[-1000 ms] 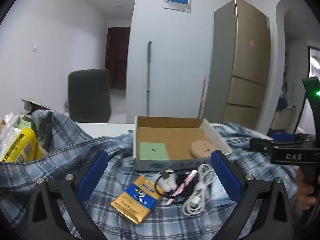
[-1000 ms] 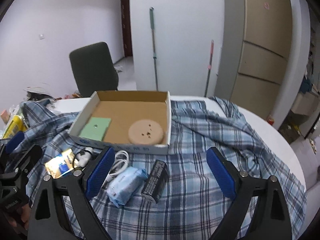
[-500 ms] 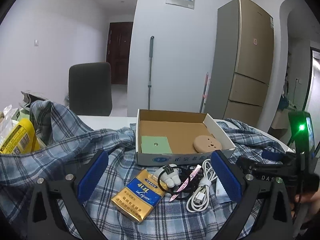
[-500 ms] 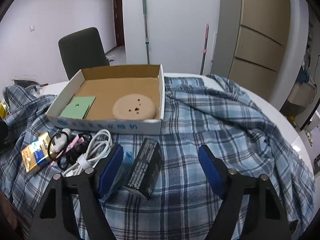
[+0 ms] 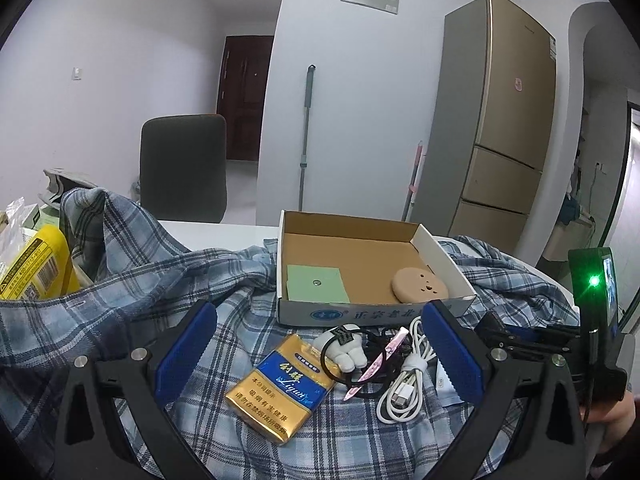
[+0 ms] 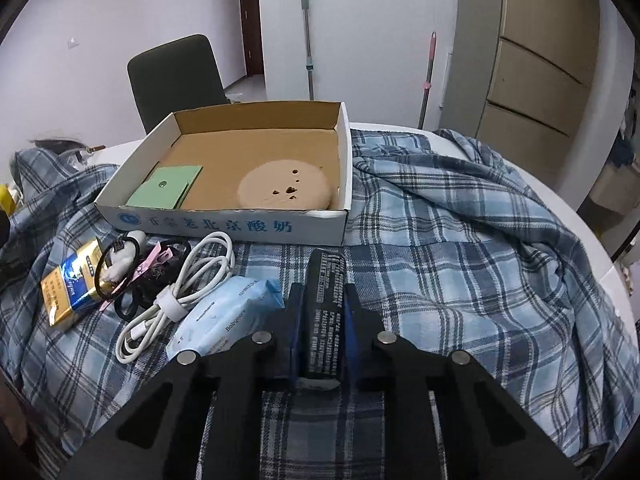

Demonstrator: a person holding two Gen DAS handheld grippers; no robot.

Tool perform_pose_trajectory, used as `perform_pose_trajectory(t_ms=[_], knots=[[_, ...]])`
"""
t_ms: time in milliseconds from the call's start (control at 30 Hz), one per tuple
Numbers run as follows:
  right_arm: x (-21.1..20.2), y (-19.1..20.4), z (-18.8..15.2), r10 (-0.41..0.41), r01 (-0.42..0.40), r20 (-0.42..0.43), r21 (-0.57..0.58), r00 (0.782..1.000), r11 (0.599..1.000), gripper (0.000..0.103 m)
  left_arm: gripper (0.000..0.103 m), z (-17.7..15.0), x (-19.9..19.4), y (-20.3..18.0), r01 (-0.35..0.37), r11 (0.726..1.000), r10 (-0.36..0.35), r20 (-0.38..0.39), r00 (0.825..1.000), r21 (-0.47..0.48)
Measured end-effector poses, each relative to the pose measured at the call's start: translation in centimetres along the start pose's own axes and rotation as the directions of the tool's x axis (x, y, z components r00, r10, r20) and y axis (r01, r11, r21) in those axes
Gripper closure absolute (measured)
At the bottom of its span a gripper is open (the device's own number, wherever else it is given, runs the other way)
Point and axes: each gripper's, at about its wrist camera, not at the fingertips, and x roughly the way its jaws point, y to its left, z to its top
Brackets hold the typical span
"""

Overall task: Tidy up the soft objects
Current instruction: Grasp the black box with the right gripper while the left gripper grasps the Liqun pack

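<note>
Dim, cool indoor light, soft shadows — fisheye-warped, black-vignetted corners

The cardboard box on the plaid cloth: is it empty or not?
Not empty. The open cardboard box holds a green card and a round tan disc; most of its floor is bare.

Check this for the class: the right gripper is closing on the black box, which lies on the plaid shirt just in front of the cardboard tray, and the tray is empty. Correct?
Not quite. The cardboard tray isn't empty: the right wrist view shows a green card and a round tan disc in it. The rest stands: the right gripper is closing on the black box on the plaid shirt.
</note>
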Motion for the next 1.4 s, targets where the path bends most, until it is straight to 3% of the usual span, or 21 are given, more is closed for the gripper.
perform_pose_trajectory(t_ms=[133,300,400,700,833,900,1200,1233,1300,1400], knots=[[-1.6,-0.5,0.2,0.044,-0.044,0.051,0.009,0.998,0.999,0.086,0.0,0.7,-0.3,-0.3,-0.013,0.998,0.014,-0.029,0.999,0.061],[-4.7,-0.7,0.9,0.127,-0.13,0.144,0.007,0.981,0.992,0.086,0.0,1.1,-0.6,-0.3,0.053,0.99,-0.039,-0.112,0.993,0.13],[-5.7,-0.1,1.1,0.159,-0.158,0.164,-0.02,0.974,0.987,0.086,0.0,0.5,0.0,-0.3,0.065,0.975,-0.027,-0.177,0.984,0.213],[-6.0,1.5,0.6,0.22,-0.207,0.147,-0.102,0.964,0.973,0.086,0.0,-1.5,2.5,0.2,0.082,0.943,0.032,-0.332,0.943,0.323],[-5.8,1.5,0.4,0.232,-0.218,0.135,-0.112,0.963,0.97,0.086,0.012,-2.2,4.6,0.1,0.091,0.933,0.062,-0.405,0.912,0.348],[-5.7,1.5,0.2,0.236,-0.222,0.13,-0.113,0.963,0.968,0.086,0.012,-2.6,5.3,0.2,0.075,0.937,0.082,-0.423,0.903,0.342],[-5.1,1.9,-0.1,0.25,-0.237,0.102,-0.125,0.963,0.963,0.086,0.014,-3.1,6.5,1.6,0.095,0.959,0.045,-0.476,0.878,0.266],[-5.1,1.9,-0.1,0.252,-0.238,0.102,-0.127,0.962,0.963,0.086,0.017,-3.2,6.6,1.6,0.101,0.96,0.04,-0.481,0.876,0.263],[-5.1,1.8,-0.1,0.252,-0.239,0.101,-0.126,0.962,0.963,0.086,0.031,-3.3,6.8,1.7,0.11,0.961,0.031,-0.496,0.868,0.253],[-4.9,1.8,-0.1,0.254,-0.242,0.094,-0.121,0.963,0.963,0.086,0.039,-3.7,6.9,1.8,0.116,0.963,0.027,-0.518,0.855,0.242]])
